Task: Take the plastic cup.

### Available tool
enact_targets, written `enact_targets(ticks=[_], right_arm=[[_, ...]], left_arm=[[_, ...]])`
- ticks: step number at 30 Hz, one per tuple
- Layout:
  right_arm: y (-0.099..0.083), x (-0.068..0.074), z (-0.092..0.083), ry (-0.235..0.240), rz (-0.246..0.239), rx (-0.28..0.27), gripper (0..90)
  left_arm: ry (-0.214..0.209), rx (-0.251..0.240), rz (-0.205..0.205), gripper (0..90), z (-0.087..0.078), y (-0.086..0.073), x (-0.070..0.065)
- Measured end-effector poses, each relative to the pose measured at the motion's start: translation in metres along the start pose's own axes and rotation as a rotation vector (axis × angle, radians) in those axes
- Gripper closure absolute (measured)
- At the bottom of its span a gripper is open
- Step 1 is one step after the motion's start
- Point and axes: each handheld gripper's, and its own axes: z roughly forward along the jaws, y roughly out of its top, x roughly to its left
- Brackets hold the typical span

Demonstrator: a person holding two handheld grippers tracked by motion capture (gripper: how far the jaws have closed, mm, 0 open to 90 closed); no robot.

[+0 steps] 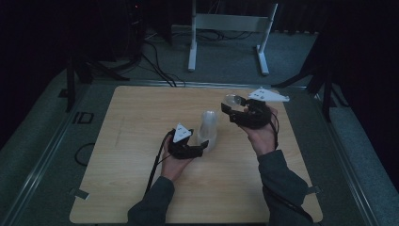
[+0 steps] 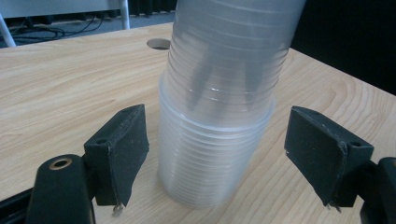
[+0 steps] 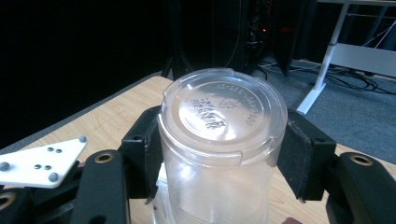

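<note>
Pale wooden tabletop under me, dark room beyond. My left gripper sits near the middle of the table with its jaws spread on either side of the stack of clear plastic cups, upright on the wood; neither pad touches it. My right gripper, farther right and raised, pinches a single clear cup, bottom end facing away from me.

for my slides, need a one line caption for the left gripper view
Stack of clear plastic cups upside down on the wooden table, between the left gripper's open jaws.
</note>
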Motion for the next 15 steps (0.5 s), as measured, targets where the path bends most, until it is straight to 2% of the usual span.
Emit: enact_targets(ticks=[15], right_arm=[[-0.016,-0.011,-0.008,-0.030,0.029,0.013,38.3]], left_arm=[[0.009,-0.015,-0.011,21.7,-0.012,-0.005,0.006]])
